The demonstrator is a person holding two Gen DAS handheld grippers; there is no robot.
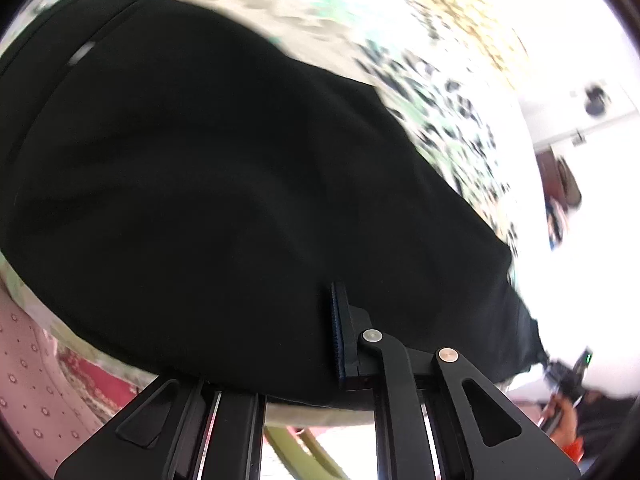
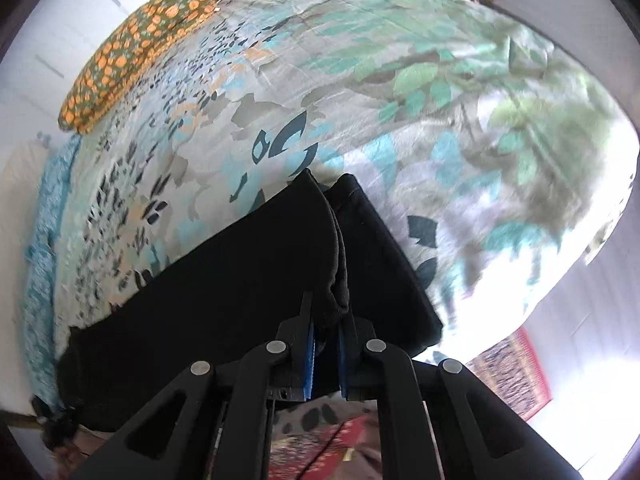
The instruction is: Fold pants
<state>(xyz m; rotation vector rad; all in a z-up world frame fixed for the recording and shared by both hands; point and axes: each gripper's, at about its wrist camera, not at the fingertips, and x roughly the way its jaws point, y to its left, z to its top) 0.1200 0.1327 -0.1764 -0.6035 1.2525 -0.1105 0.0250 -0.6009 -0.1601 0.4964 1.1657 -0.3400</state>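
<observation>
Black pants [image 1: 200,160] fill most of the left wrist view, spread over a bed with a leaf-patterned sheet [image 1: 340,12]. My left gripper [image 1: 328,304] is shut on the pants at their near edge. One blue-padded finger [image 1: 340,332] shows; the cloth hides the other. In the right wrist view the pants [image 2: 240,280] lie as a long dark band across the sheet [image 2: 400,100], one layer over another. My right gripper [image 2: 328,316] is shut on a bunched fold of the pants, pinched between its blue pads [image 2: 307,360].
An orange-dotted cushion [image 2: 136,52] lies at the bed's far left corner, and a blue fringed cloth [image 2: 44,220] runs along the left edge. A red rug [image 2: 516,376] covers the floor below the bed's near edge. A person's hand [image 1: 564,420] shows at lower right.
</observation>
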